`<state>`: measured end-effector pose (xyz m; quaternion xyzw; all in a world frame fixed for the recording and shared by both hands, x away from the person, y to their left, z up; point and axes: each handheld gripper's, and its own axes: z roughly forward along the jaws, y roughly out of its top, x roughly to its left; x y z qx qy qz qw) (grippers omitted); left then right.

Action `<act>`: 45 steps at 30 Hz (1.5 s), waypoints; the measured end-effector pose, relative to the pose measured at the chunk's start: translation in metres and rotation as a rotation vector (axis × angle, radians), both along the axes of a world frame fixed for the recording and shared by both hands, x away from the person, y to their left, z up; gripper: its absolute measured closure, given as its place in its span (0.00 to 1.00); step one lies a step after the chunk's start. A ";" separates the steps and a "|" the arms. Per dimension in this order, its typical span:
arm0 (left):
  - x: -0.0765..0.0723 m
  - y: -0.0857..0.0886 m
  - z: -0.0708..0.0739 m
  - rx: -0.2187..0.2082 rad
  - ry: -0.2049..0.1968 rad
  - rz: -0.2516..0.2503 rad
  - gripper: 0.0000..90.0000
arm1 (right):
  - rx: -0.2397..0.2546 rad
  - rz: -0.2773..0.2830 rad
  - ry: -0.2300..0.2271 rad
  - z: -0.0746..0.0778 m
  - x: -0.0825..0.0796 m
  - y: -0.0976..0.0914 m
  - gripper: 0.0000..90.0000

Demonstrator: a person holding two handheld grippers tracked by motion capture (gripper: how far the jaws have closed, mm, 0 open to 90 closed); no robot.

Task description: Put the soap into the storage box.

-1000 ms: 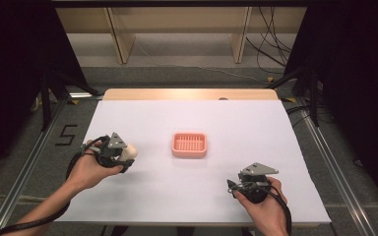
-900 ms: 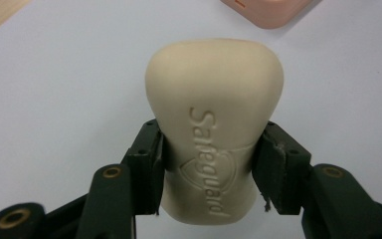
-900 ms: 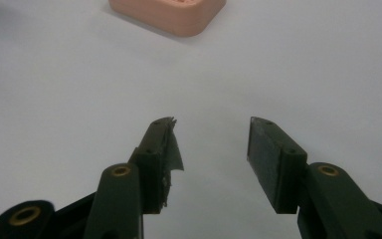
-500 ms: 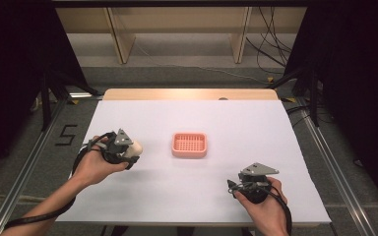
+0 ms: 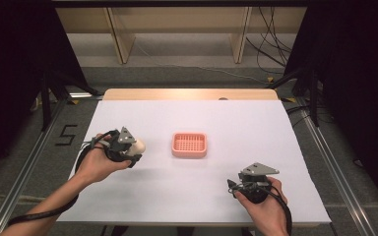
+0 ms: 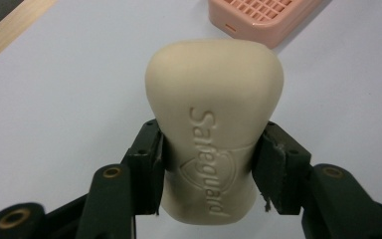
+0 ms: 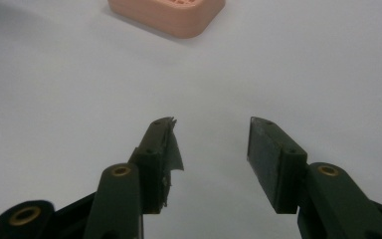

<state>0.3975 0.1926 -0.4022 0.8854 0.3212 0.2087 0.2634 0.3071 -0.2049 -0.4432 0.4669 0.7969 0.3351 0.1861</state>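
A cream bar of soap (image 6: 214, 114) stamped "Safeguard" sits between the jaws of my left gripper (image 6: 210, 149), which is shut on it; both pads press its sides. In the high view that gripper (image 5: 128, 147) is held above the left part of the white table, the soap (image 5: 138, 145) pointing toward a pink slotted soap dish (image 5: 189, 144) at the middle. The dish (image 6: 263, 15) lies just beyond the soap in the left gripper view. My right gripper (image 7: 211, 124) stands open over bare table, near the front right (image 5: 236, 186), with the dish (image 7: 166, 12) farther ahead.
The white table sheet (image 5: 226, 118) ends in a wooden strip (image 5: 192, 94) at the far edge. Metal rails (image 5: 330, 162) run along both sides. Shelving legs and cables (image 5: 266, 54) stand on the floor beyond the table.
My left gripper with the soap has drifted slightly right, toward the pink dish. The right gripper has stayed where it was.
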 end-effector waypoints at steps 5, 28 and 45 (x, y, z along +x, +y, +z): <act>0.002 -0.002 0.001 0.005 -0.004 -0.005 0.55 | 0.001 0.000 0.004 0.000 0.000 0.000 0.59; 0.009 -0.009 0.005 0.011 -0.018 -0.004 0.55 | 0.013 -0.004 0.006 0.000 0.000 0.001 0.59; 0.014 -0.018 0.010 0.021 -0.013 -0.021 0.55 | 0.001 0.004 -0.007 0.000 0.000 0.000 0.59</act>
